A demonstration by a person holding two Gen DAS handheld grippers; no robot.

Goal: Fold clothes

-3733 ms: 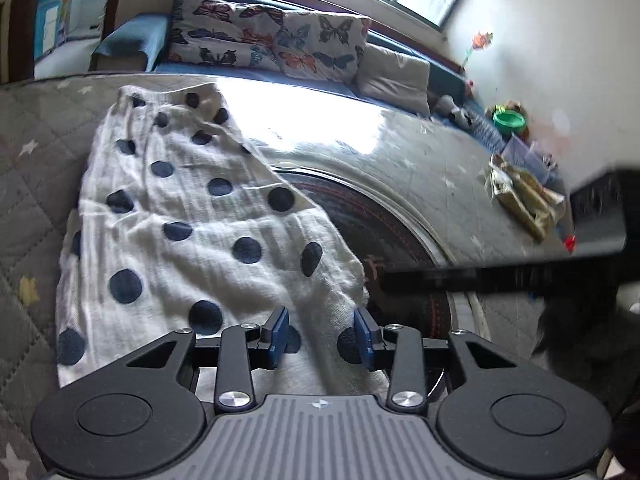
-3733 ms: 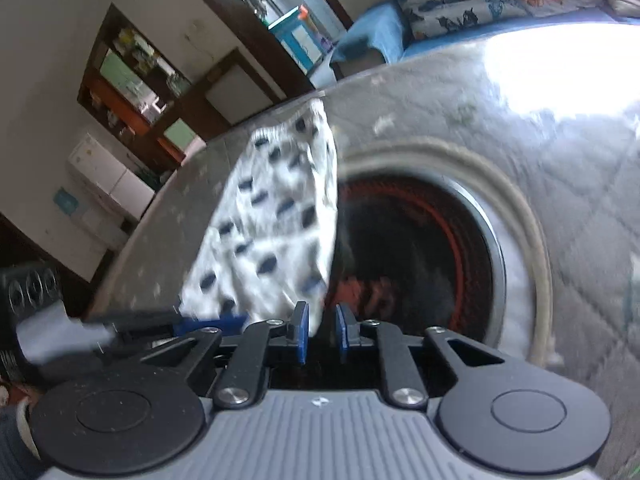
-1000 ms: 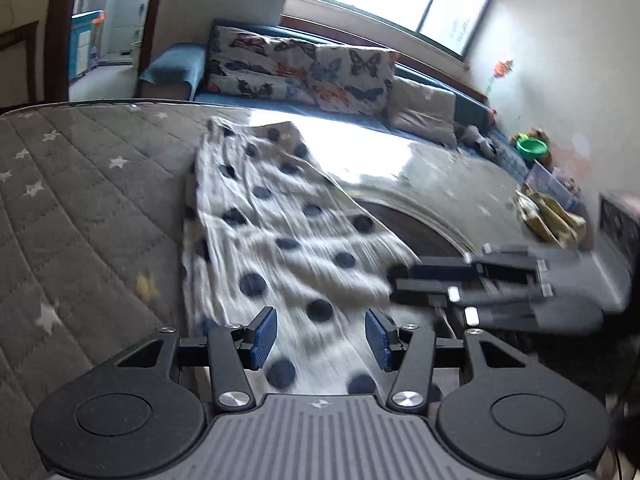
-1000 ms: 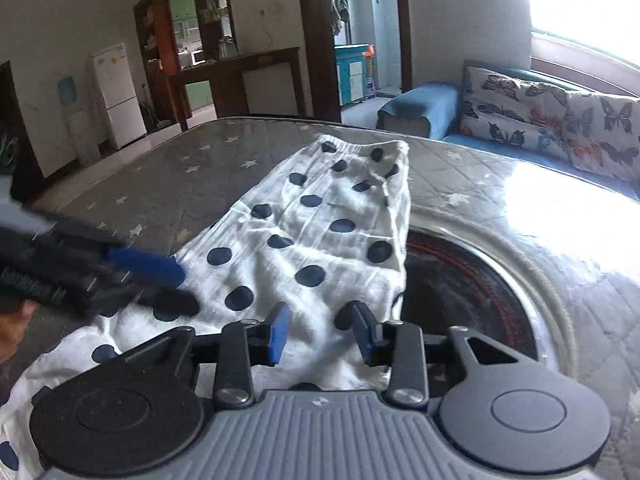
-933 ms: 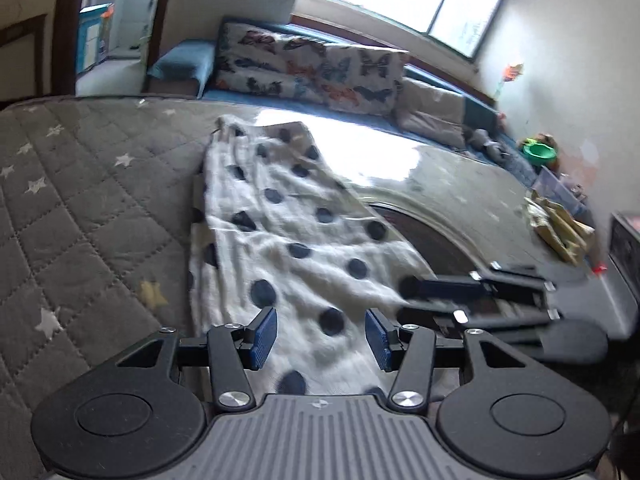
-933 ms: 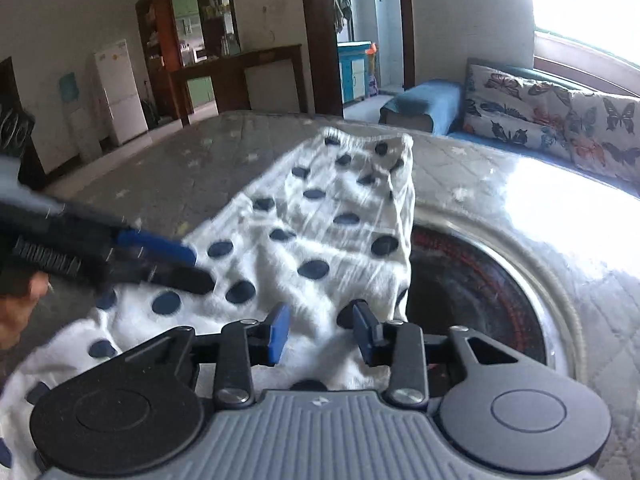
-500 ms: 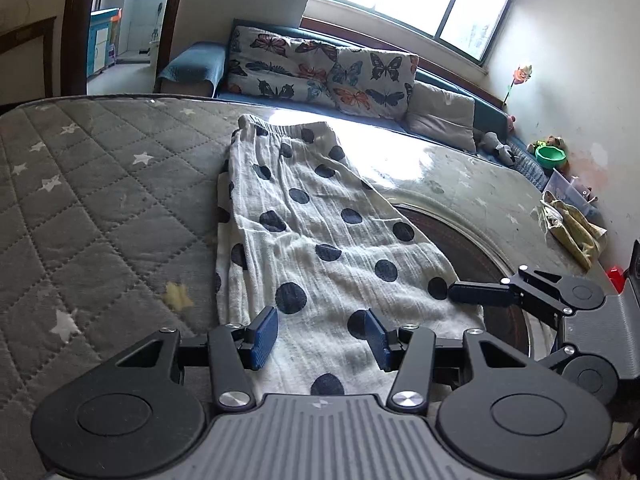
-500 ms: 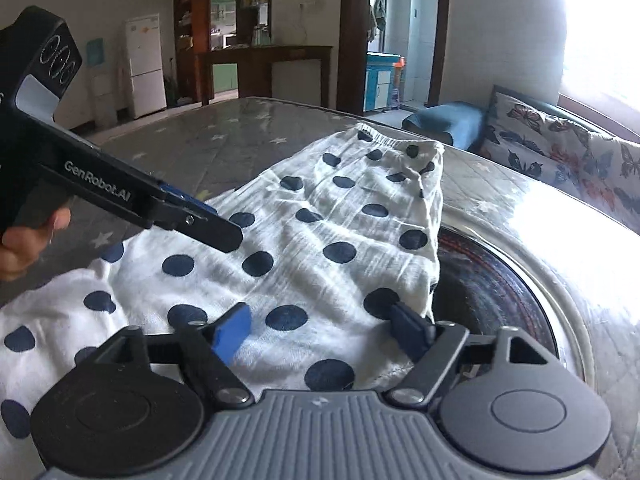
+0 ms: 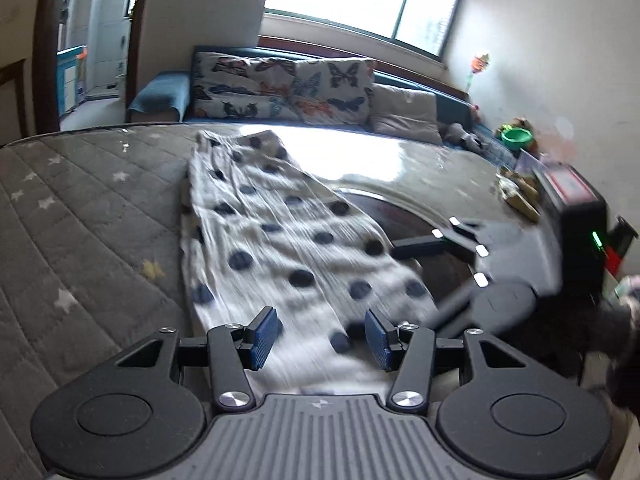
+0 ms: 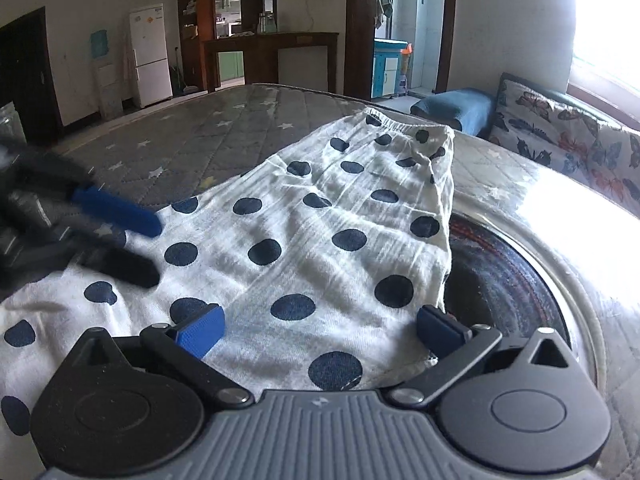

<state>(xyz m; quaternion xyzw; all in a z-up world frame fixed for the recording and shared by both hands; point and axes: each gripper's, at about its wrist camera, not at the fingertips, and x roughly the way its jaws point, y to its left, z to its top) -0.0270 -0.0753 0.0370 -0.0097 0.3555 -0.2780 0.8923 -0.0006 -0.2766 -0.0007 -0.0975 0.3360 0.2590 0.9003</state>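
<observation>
A white garment with dark blue dots (image 9: 280, 232) lies lengthwise on the grey quilted mattress (image 9: 80, 220), its elastic waistband at the far end. My left gripper (image 9: 320, 336) is open just above the garment's near end, holding nothing. In the right wrist view the same garment (image 10: 320, 216) spreads ahead, and my right gripper (image 10: 320, 330) stands wide open over its near right corner, also empty. The right gripper's fingers (image 9: 416, 246) reach in at the garment's right edge. The left gripper's fingers (image 10: 116, 210) hover, blurred, over its left side.
A large dark round pattern (image 10: 500, 272) marks the mattress right of the garment. A sofa with butterfly cushions (image 9: 288, 88) runs along the far side. Packets (image 9: 518, 192) lie at the mattress's right edge. A fridge (image 10: 148, 56) and a wooden counter stand behind.
My right gripper has opened wide over the garment's corner. The left gripper has shifted and its view is now blurred by motion. The garment lies as before.
</observation>
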